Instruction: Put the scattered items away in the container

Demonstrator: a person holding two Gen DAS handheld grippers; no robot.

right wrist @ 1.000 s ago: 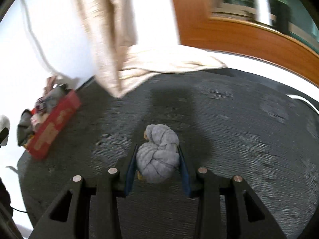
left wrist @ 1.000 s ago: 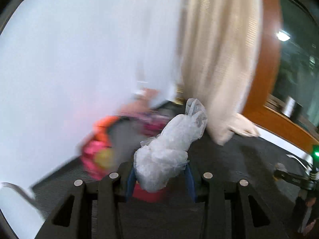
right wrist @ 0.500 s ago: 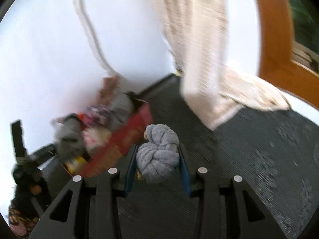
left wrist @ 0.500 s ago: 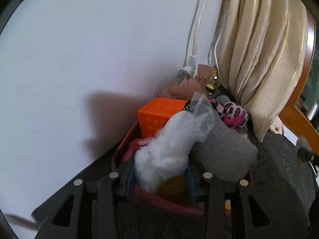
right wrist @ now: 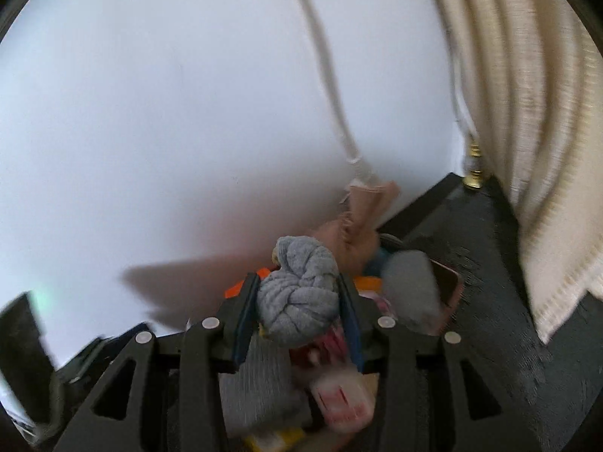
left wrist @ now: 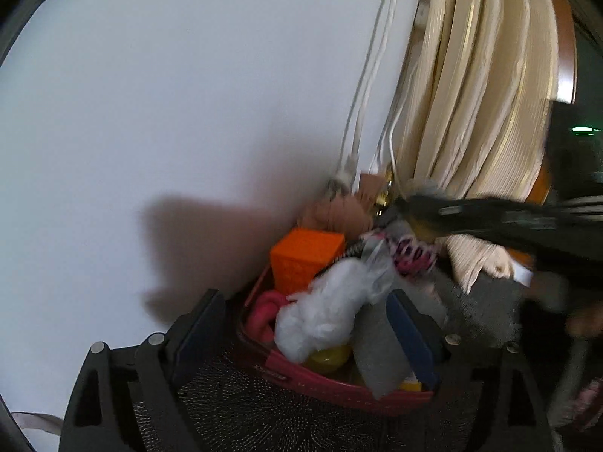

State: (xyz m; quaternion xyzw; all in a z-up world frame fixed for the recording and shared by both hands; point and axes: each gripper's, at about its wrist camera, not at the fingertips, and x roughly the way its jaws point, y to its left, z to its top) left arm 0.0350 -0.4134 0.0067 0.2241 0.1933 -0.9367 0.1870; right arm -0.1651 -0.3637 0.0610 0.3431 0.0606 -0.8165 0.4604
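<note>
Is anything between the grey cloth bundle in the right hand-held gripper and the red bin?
No barrier shows. The bundle in the right hand-held gripper hangs over the bin, which is already heaped; it would land on a grey cloth and other items.

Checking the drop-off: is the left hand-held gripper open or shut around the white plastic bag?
Open. The left hand-held gripper has its jaws spread wide, and the white plastic bag lies between them over the red container.

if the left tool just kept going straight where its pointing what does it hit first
Probably the crumpled white plastic bag lying between the open left tool fingers, atop the red container; depth is uncertain.
</note>
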